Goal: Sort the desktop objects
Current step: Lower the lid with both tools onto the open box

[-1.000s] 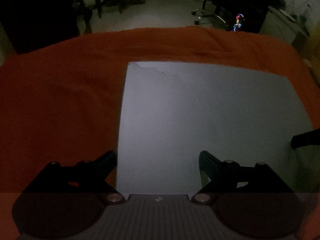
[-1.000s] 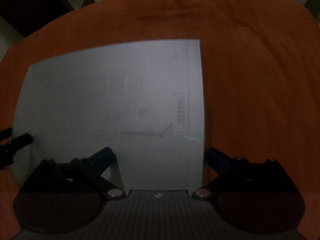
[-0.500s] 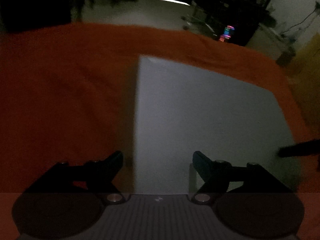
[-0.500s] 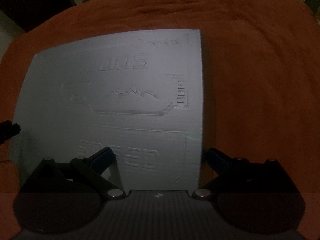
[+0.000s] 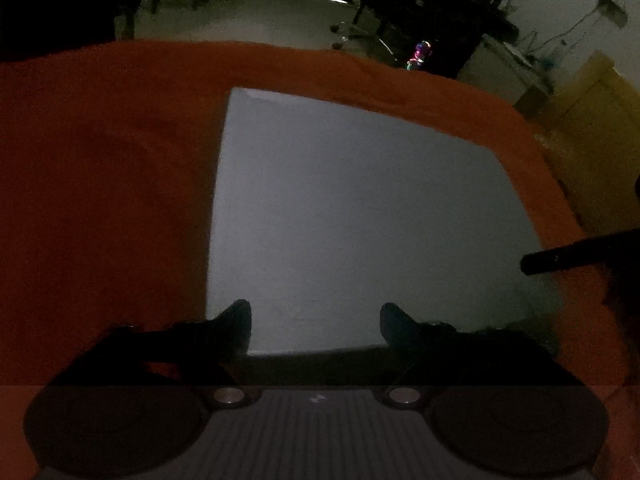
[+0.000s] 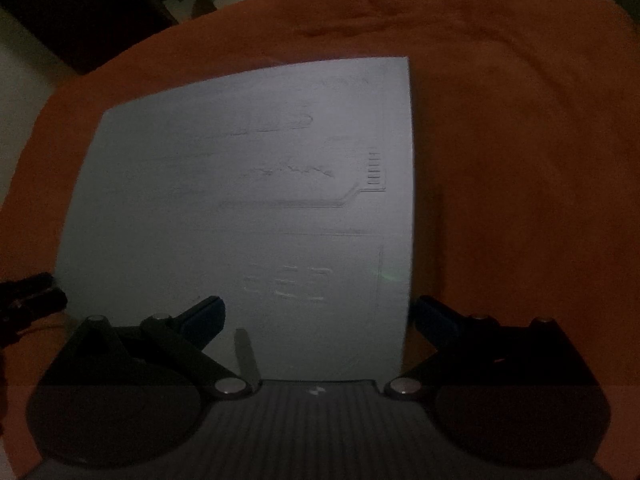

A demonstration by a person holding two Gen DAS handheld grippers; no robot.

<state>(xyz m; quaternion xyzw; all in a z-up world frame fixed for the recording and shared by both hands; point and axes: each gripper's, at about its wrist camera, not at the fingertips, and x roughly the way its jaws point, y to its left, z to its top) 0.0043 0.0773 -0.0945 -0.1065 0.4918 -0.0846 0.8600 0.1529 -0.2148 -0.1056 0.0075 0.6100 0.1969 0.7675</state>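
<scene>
One grey pad [image 6: 248, 208] with faint raised markings. One orange cloth [image 6: 520, 160] over the desk. Two tools: left tool [image 5: 315, 320], right tool [image 6: 318, 312], two fingers each. Dim room behind: one office chair base [image 5: 352, 30], one lit gadget [image 5: 420, 52].

Matt grey pad [image 6: 248, 208], orange cloth [image 6: 520, 160]

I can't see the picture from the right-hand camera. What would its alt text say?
A pale grey flat pad with faint raised lettering lies on an orange cloth in dim light. The right gripper hangs above its near right corner, jaws open, one finger over the pad and one over the cloth. The tip of the left gripper shows at the left edge.
</scene>
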